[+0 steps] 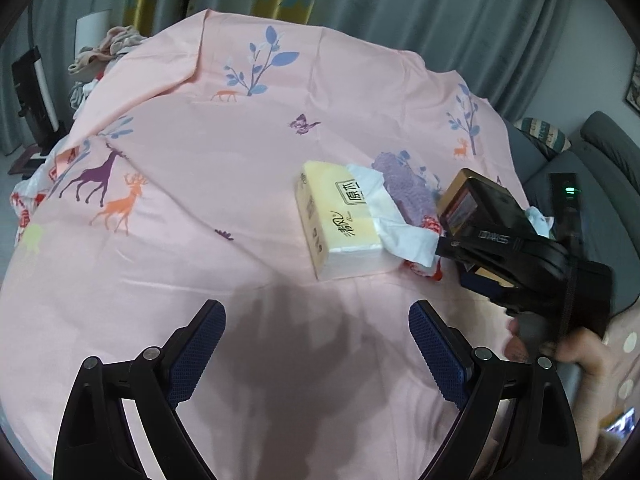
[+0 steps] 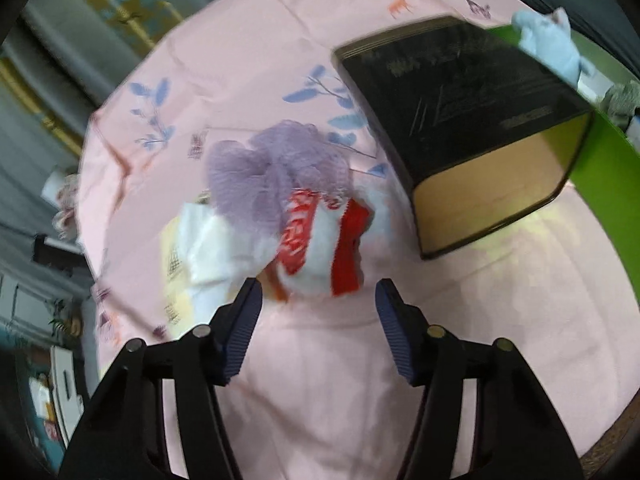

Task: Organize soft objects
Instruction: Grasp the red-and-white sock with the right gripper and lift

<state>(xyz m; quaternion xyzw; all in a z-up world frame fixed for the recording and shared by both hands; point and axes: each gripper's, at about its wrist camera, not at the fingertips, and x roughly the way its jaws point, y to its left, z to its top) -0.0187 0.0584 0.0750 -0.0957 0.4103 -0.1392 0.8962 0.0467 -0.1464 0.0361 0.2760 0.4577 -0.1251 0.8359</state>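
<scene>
A pile of soft things lies on the pink printed sheet (image 1: 192, 208): a yellow tissue pack (image 1: 336, 220), a loose white tissue (image 1: 384, 208), a fluffy purple cloth (image 2: 276, 168) and a red-and-white cloth (image 2: 320, 248). My right gripper (image 2: 318, 312) points down at the red-and-white cloth, whose near edge lies just ahead of the fingertips (image 2: 244, 316); the pads do not touch it and the jaws stand apart. My left gripper (image 1: 318, 340) hovers open over bare sheet in front of the tissue pack, with nothing between its fingers.
A thick black book (image 2: 460, 100) with gilt page edges rests right of the pile. Behind it is a green bin (image 2: 600, 152) holding a pale blue plush (image 2: 548, 36). Crumpled clothes (image 1: 108, 48) lie at the sheet's far left; a grey sofa (image 1: 600, 152) is right.
</scene>
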